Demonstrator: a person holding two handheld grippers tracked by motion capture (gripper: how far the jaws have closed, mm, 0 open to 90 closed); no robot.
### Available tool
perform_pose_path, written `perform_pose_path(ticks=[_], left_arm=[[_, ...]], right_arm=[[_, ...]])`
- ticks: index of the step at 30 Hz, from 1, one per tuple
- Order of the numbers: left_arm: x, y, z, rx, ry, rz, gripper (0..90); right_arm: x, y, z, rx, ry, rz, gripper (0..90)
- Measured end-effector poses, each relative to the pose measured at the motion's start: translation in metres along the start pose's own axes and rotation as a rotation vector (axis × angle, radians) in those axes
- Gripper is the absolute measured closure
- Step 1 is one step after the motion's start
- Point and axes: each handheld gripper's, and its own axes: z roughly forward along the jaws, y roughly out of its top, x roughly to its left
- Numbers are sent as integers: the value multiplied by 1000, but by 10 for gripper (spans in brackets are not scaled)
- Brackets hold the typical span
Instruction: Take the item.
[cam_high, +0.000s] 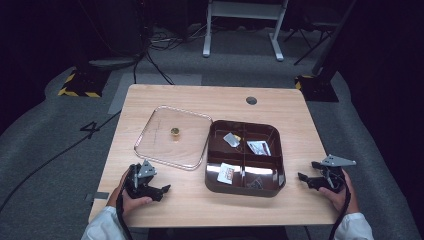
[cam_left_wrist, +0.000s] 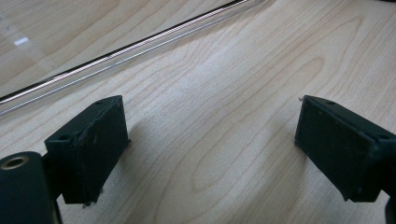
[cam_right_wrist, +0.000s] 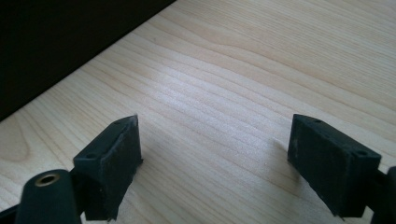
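Your left hand-held gripper (cam_high: 164, 189) rests on the light wooden desk (cam_high: 280, 205), jaws wide apart and holding nothing. Your right hand-held gripper (cam_high: 306, 177) is equally open and empty at the desk's right edge. The clear square plastic lid (cam_high: 172, 136) lies flat just ahead of the left one, touching the dark brown four-compartment plastic tray (cam_high: 244, 158) on its right. Judgement: the left gripper is nearer; the lid's near rim runs crosswise before its jaws.

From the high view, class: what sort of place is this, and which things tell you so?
Probably a lab or recording studio, not a home: a lone wooden table on grey carpet, yellow-and-black hazard tape at stand bases, loose cables and dark curtains around it.
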Motion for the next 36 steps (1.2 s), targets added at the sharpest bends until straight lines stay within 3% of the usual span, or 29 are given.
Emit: perform_pose_path(ticks=[14, 17, 21, 28, 32, 36], left_arm=[[0, 0, 0, 0, 0, 3, 97], [0, 0, 0, 1, 2, 4, 95], [0, 0, 0, 0, 1, 3, 95], [0, 0, 0, 0, 2, 3, 95], [0, 0, 0, 0, 2, 4, 95], [0, 0, 0, 0, 2, 4, 95]], right_arm=[[-4, 6, -3, -7, 30, -22, 215], [-4, 14, -7, -19, 27, -38, 232], [-7, 28, -15, -55, 60, -35, 232], [-1, 58, -22, -90, 61, -93, 271], [3, 74, -22, -116, 88, -112, 295], [4, 76, -22, -119, 90, -117, 296]])
